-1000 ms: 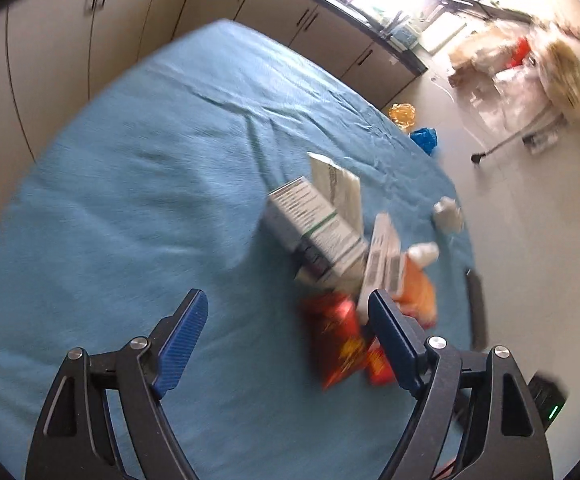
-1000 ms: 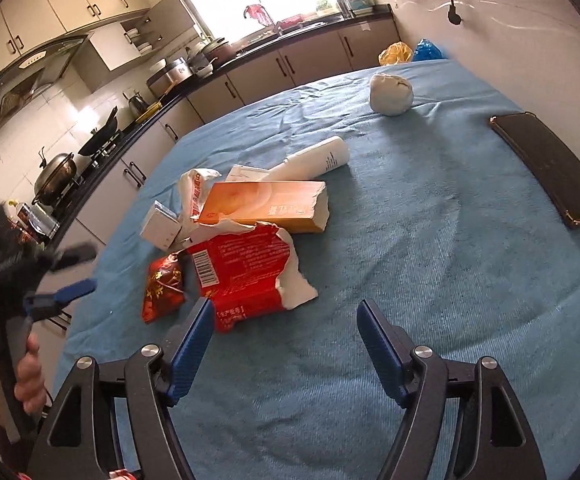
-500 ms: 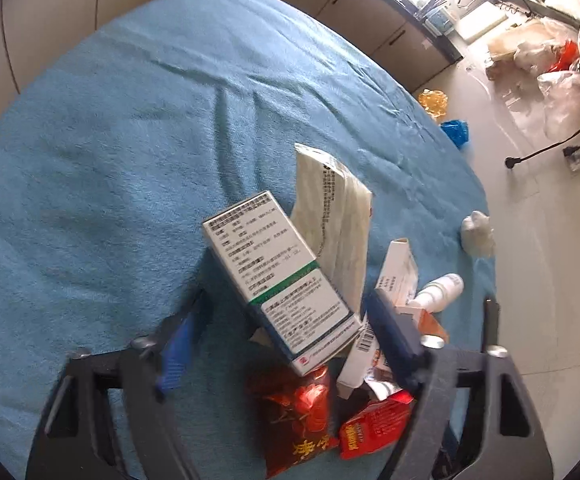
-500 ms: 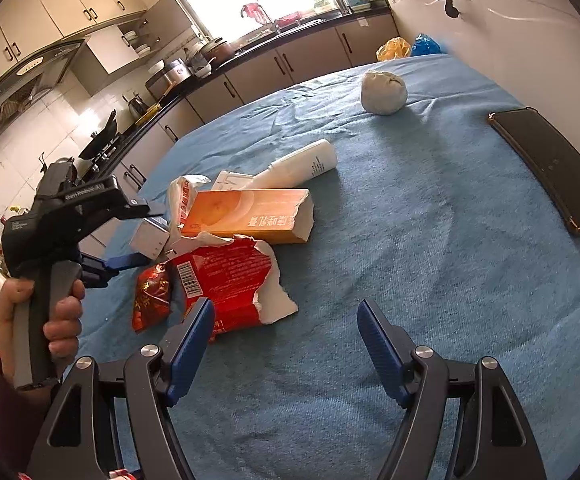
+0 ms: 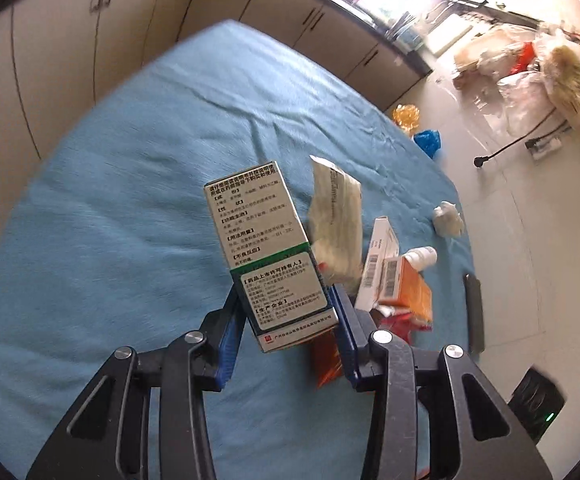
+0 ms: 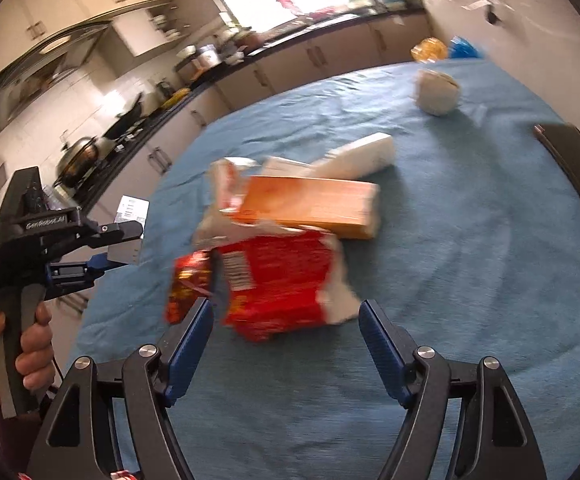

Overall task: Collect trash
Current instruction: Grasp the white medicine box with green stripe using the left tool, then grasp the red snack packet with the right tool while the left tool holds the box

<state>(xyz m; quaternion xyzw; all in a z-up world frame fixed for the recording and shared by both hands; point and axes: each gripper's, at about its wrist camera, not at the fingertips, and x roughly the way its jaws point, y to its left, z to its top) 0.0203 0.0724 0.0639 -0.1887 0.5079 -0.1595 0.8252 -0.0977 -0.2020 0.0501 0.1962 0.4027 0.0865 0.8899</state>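
Pinching the lower end of a white-and-green medicine box (image 5: 267, 258), the left gripper (image 5: 287, 320) has its 2 blue pads pressed against the box's opposite sides, and the box stands raised above the blue-covered tabletop (image 5: 121, 208). From the right wrist view the same left gripper (image 6: 117, 246) shows at the left edge, with a hand (image 6: 33, 350) wrapped around its handle and the box (image 6: 129, 232) clear of the cloth.

The right gripper (image 6: 283, 334) is spread wide with nothing between its pads, low over the tabletop (image 6: 470, 280) just in front of the pile. A torn red snack wrapper (image 6: 285, 284) lies nearest it, with a smaller red foil packet (image 6: 183, 284) touching the wrapper's left side. An orange carton (image 6: 310, 204) rests against the wrapper's far edge, and a white bottle (image 6: 364, 156) lies on its side behind the carton. A crumpled white paper ball (image 6: 438, 92) sits well apart toward the far edge, and a dark flat phone (image 6: 578, 172) lies at the right rim.

In the left wrist view a crinkled white wrapper (image 5: 336, 220) stands up just behind the held box, beside the orange carton (image 5: 410, 292). Both views are somewhat blurred.
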